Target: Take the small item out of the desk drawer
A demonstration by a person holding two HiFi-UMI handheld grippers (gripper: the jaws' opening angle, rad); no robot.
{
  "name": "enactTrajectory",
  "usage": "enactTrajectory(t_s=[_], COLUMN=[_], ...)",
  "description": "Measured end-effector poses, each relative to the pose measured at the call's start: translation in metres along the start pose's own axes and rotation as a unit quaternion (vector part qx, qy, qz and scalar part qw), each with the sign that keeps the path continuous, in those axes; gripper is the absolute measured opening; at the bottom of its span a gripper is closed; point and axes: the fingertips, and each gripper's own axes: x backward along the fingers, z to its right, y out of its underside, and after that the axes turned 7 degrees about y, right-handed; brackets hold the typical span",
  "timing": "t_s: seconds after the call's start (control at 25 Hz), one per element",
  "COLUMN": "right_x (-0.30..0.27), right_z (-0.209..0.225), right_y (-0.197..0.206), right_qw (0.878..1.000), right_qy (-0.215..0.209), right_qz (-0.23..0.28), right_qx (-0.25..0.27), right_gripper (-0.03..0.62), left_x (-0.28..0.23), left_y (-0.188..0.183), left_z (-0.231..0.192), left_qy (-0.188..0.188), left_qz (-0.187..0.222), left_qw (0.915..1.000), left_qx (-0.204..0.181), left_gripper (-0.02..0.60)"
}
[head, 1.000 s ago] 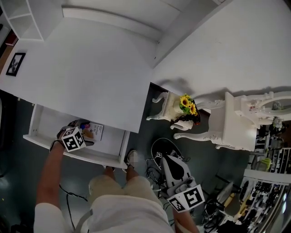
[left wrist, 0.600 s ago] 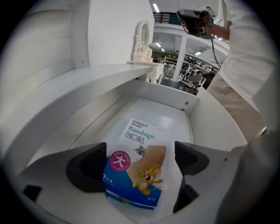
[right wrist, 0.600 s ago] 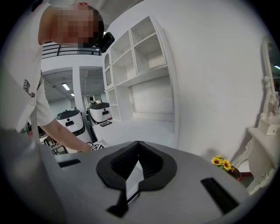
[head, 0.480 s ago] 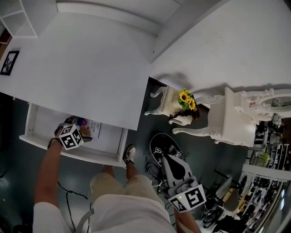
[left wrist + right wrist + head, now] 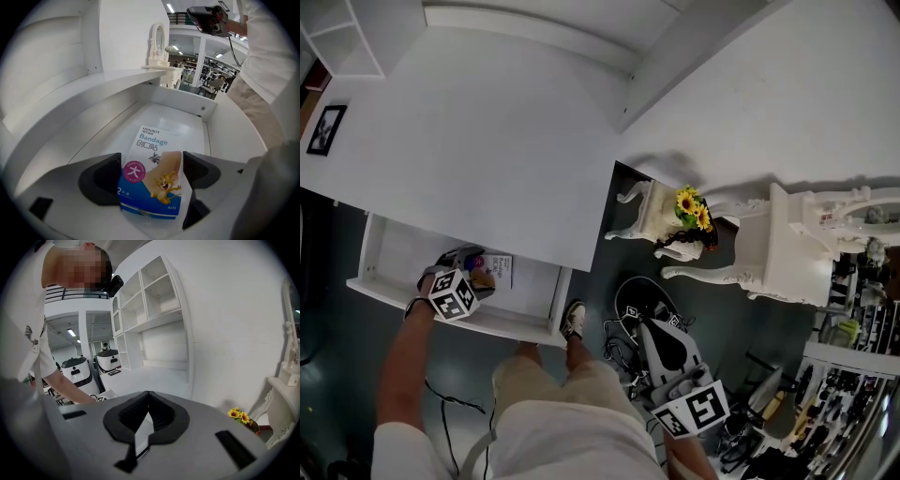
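Observation:
A small bandage packet (image 5: 152, 173) with a cartoon print lies flat on the floor of the open white desk drawer (image 5: 441, 315). My left gripper (image 5: 151, 180) reaches into the drawer with a jaw on each side of the packet. Its jaws are closing, and the pads (image 5: 105, 178) stand right at the packet's edges; the packet lies unbent. In the head view the left gripper (image 5: 469, 270) sits over the drawer, beside the packet (image 5: 499, 270). My right gripper (image 5: 656, 333) hangs low at the person's right side, away from the desk, its jaws (image 5: 148, 397) shut and empty.
The white desk top (image 5: 487, 141) overhangs the back of the drawer. The drawer's far wall (image 5: 185, 101) lies ahead of the packet. A white ornate stool (image 5: 652, 220) with sunflowers (image 5: 689, 208), a white dressing table (image 5: 806, 248) and cables (image 5: 623, 352) occupy the dark floor at right.
The left gripper's marker cube has shifted slightly toward the drawer's front edge. The view has drifted a little; the right gripper holds its place.

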Motion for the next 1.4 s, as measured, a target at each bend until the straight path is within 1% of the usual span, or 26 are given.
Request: enactTrajectory(t_s=[0.16, 0.32, 0.48, 0.56, 0.68, 0.92, 1.16, 1.24, 1.28, 1.4], right_x=[0.0, 0.001, 0.003, 0.005, 0.006, 0.006, 0.007, 0.009, 0.01, 0.011], right_z=[-0.003, -0.009, -0.012, -0.01, -0.008, -0.01, -0.013, -0.012, -0.012, -0.013], right_y=[0.001, 0.003, -0.001, -0.002, -0.003, -0.005, -0.012, -0.014, -0.014, -0.018], right_qw=[1.0, 1.0, 1.0, 1.0, 1.0, 1.0, 0.999, 0.998, 0.998, 0.996], right_qy=[-0.002, -0.003, -0.005, -0.004, -0.004, -0.015, -0.032, -0.04, -0.045, -0.065], right_qz=[-0.001, 0.001, 0.006, 0.008, 0.01, 0.02, 0.038, 0.045, 0.049, 0.058], right_qx=[0.0, 0.001, 0.001, 0.001, 0.001, 0.002, 0.002, 0.001, 0.0, -0.001], right_gripper=[0.009, 0.009, 0.009, 0.009, 0.009, 0.009, 0.009, 0.009, 0.009, 0.009], left_x=[-0.001, -0.005, -0.006, -0.005, -0.004, 0.011, 0.029, 0.037, 0.041, 0.056], left_y=[0.001, 0.007, 0.004, 0.001, -0.002, -0.019, -0.021, -0.021, -0.022, -0.026], left_z=[-0.001, 0.001, 0.001, 0.001, 0.004, 0.003, 0.015, 0.019, 0.02, 0.024], left_qy=[0.002, 0.014, 0.019, 0.012, 0.003, -0.023, -0.024, -0.034, -0.041, -0.062], left_qz=[0.001, -0.022, -0.035, -0.029, -0.016, 0.005, -0.003, -0.009, -0.012, -0.018], left_qw=[1.0, 0.9995, 0.999, 0.9994, 0.9999, 0.9997, 0.9997, 0.9994, 0.9991, 0.9979], left_qx=[0.004, -0.016, -0.021, -0.016, 0.001, -0.002, -0.006, -0.005, -0.005, -0.003], left_gripper=[0.42, 0.423, 0.433, 0.433, 0.43, 0.43, 0.428, 0.425, 0.405, 0.405])
